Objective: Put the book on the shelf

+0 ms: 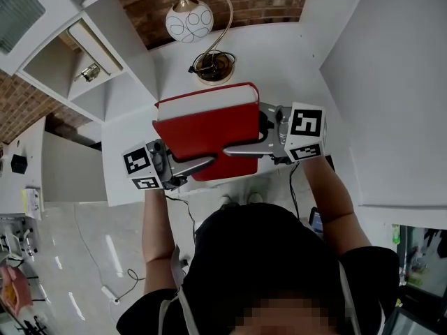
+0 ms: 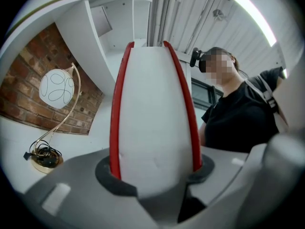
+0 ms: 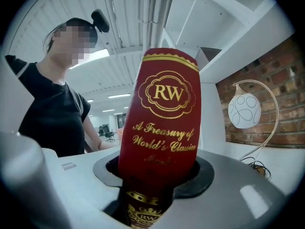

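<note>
White desk [image 1: 279,61], red "RW" book [image 3: 164,123]

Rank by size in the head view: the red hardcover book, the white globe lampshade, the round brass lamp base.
Red hardcover book
white globe lampshade
round brass lamp base, only slightly smaller
The book's nearness inflates it.

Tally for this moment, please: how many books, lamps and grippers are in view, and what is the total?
red book: 1
lamp: 1
grippers: 2, the left gripper and the right gripper, each clamped on the red book
Total: 4
</note>
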Demonstrator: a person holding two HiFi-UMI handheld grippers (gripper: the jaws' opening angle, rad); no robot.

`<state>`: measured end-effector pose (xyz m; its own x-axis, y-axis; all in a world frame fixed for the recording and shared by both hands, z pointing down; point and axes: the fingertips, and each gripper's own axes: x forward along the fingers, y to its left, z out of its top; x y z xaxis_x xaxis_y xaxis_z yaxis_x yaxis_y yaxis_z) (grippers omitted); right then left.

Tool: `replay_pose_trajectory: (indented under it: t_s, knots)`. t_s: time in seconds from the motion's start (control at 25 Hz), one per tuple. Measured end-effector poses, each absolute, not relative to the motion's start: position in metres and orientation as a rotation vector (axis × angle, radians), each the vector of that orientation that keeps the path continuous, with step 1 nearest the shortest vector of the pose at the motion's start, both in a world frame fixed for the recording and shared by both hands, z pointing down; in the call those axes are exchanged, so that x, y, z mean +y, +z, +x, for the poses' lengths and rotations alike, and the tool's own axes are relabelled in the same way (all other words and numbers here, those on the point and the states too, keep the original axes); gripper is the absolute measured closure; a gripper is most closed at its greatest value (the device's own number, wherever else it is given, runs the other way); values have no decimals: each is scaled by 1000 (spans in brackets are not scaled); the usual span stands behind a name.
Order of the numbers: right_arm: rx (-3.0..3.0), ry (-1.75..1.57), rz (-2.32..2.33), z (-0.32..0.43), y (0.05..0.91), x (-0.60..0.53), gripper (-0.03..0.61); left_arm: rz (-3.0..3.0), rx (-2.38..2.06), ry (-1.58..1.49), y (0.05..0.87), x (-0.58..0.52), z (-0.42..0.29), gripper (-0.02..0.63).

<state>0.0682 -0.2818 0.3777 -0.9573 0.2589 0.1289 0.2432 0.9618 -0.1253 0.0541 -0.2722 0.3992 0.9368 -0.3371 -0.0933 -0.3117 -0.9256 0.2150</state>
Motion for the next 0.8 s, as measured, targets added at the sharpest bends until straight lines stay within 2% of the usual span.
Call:
replay_pose_trajectory:
  t_s: [0.12,0.56,0.8]
  knots:
    - [-2972,196,-348,69,376,-286,347,2897,-563,-209,397,-278,51,373]
    - [-2974,236,-163,76,374,-304,359,2815,-986,-74,397,-311,42,223]
    - [-2993,214,-82,87,363,-312,359,2829,-1061,-38,392,-310,36,212]
